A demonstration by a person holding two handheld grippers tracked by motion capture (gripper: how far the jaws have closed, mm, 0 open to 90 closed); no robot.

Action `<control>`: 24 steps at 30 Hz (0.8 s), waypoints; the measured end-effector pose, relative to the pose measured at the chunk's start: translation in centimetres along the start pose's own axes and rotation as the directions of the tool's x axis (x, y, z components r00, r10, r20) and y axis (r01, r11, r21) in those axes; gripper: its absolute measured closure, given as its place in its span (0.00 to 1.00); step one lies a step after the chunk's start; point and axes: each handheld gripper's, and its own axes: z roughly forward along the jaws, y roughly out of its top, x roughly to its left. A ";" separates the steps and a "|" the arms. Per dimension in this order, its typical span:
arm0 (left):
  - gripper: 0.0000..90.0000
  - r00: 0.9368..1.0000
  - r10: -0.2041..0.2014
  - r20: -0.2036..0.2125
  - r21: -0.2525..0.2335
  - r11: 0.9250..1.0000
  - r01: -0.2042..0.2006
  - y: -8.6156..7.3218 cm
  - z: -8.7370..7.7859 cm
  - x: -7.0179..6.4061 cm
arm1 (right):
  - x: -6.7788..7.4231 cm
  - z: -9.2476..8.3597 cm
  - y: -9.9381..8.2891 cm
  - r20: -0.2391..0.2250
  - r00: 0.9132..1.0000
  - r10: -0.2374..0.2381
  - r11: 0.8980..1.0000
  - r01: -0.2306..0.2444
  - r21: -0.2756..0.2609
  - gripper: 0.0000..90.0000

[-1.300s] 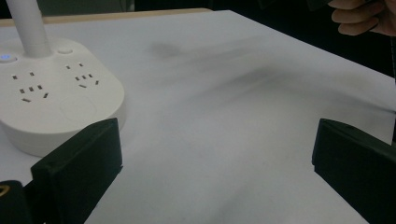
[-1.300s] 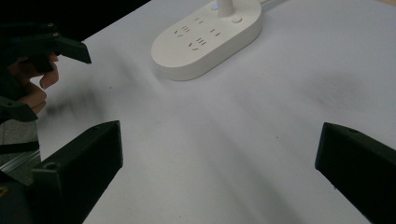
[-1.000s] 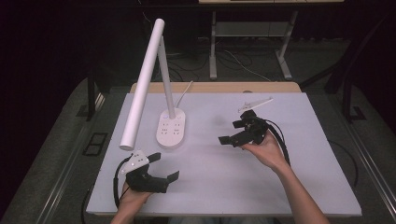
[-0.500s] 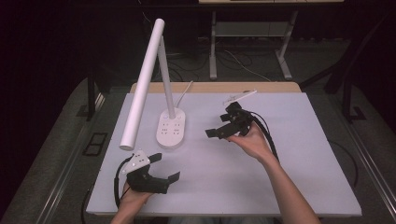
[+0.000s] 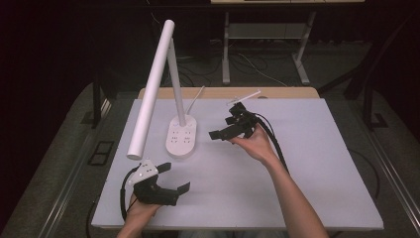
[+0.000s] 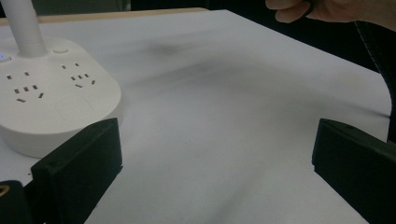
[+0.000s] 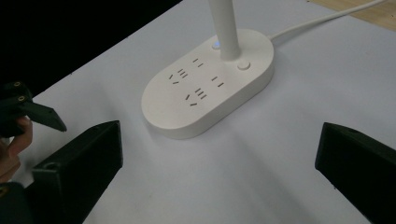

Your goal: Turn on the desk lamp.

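- My right gripper point(image 5: 221, 135) hangs above the white table point(image 5: 307, 168), just right of centre, jaws spread wide with nothing between them and pointing toward 9 o'clock at the lamp base point(image 5: 181, 137).
- In the right gripper view the lamp base point(image 7: 208, 83) lies ahead at about 12 o'clock between the two black jaws — not touching either one. I can read socket slots on its top, a round button point(image 7: 243, 65) beside the stem and a small blue light point(image 7: 215, 45) behind the stem.
- The desk lamp point(image 5: 153, 84) stands left of centre on the table; its stem rises from the far end of the base, and the long white tube head slants down toward 7 o'clock, its low end overhanging the table's left edge.
- A white cable point(image 5: 197, 97) runs from the back of the base toward 1 o'clock, onto the wooden strip at the table's far edge.
- My left gripper point(image 5: 171, 181) sits low at the near left corner, about 7 o'clock from the base — jaws apart, holding nothing, grey plate on top.
- In the left gripper view the base point(image 6: 56, 100) is at 10 o'clock, just beyond the left jaw; I cannot tell whether they touch. The right hand point(image 6: 327, 9) shows at 1 o'clock, well apart.
- A white stick point(image 5: 245, 96) lies on the far edge, beyond the right gripper.
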 end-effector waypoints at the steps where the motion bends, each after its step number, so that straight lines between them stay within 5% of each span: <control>1: 0.01 1.000 0.000 0.000 0.000 1.000 0.000 0.0 0.0 0.0 | -0.1 0.3 0.3 -0.004 1.000 0.003 1.000 -0.003 -0.003 0.00; 10: 0.01 1.000 0.007 0.003 0.005 1.000 -0.007 0.0 0.0 -0.1 | -0.6 1.8 1.4 -0.025 1.000 0.018 0.999 -0.019 -0.027 0.01; 24: 0.01 1.000 0.017 -0.014 0.002 1.000 -0.017 0.0 -0.1 -0.1 | -2.1 4.4 1.8 -0.031 0.998 0.051 0.996 -0.053 -0.065 0.23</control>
